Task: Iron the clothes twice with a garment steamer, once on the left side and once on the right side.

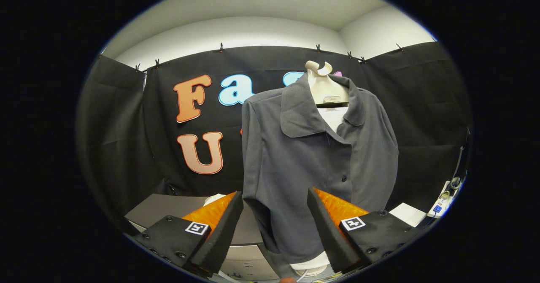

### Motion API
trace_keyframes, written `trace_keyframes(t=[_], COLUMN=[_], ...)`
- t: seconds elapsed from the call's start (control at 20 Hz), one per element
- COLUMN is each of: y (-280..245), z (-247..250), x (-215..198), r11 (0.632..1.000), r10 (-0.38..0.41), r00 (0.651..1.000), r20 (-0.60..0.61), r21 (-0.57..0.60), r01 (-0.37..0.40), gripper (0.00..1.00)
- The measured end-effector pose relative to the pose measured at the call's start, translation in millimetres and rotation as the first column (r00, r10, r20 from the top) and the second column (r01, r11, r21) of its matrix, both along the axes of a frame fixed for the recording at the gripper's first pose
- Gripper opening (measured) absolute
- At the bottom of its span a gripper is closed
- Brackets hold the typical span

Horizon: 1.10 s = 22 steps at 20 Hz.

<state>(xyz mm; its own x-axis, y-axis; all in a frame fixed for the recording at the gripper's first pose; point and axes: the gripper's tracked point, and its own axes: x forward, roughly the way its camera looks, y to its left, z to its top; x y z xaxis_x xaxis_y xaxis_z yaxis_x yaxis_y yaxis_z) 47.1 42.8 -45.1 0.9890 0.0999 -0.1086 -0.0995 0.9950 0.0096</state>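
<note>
A dark grey collared shirt (312, 156) hangs on a cream hanger stand (322, 87) in front of the black cloth wall, its buttoned front facing me and its left sleeve hanging down. My gripper (275, 196) stands open ahead of the shirt's lower half, with nothing between its fingers. The two black foam fingers (219, 232) with orange sides frame the shirt's hem and left sleeve, apart from the cloth. A white rounded base (310, 266) shows just under the hem, between the fingers.
A dark table top (168, 207) lies beyond the left finger, with a white object (214, 198) at its back. A white sheet (407, 213) and a small device with a blue button (438, 207) lie right of the shirt.
</note>
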Motion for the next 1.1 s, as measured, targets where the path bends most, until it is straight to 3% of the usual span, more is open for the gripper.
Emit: trace_keyframes(t=[0.6,1.1], y=[43,98], z=[-4,13], x=[-6,-14], r11=[0.997,0.982], r10=[0.076,0.186], r00=[0.997,0.981], r20=[-0.032,-0.063], r21=[-0.017,-0.013], r01=[-0.076,-0.187], gripper=[0.98,0.98])
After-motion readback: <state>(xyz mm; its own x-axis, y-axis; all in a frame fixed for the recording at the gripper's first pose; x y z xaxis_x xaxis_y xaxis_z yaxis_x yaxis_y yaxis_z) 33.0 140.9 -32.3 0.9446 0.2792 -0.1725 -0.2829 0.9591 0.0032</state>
